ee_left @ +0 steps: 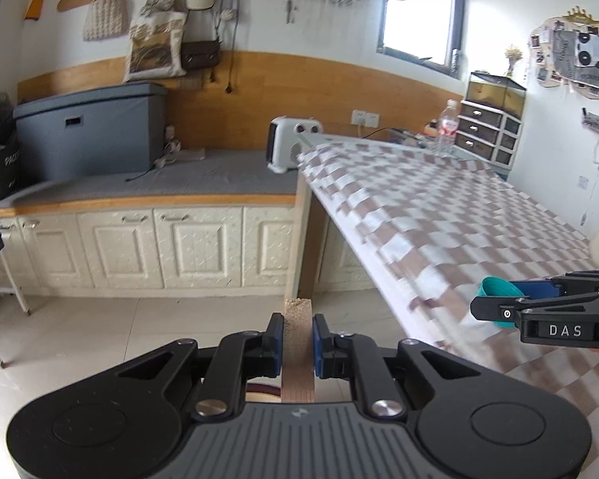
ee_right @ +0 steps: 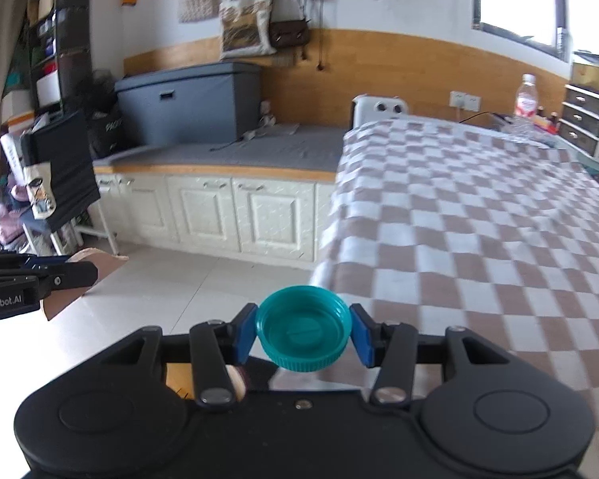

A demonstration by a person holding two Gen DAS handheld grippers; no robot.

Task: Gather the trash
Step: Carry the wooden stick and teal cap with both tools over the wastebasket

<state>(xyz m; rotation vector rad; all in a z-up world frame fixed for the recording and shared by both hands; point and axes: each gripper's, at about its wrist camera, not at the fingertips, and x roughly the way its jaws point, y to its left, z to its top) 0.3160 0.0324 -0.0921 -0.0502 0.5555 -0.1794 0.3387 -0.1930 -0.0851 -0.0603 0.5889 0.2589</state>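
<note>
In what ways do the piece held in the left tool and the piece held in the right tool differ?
The cardboard strip is brown, flat and thin; the bottle cap is teal, round and ribbed. The left tool is almost fully shut on the strip, while the right tool stands wider around the cap. Both pieces are clamped between blue pads.

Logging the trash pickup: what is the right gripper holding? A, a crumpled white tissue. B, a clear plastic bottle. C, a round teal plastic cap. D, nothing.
C: the right gripper has its blue pads pressed on either side of the round teal plastic cap.
</note>
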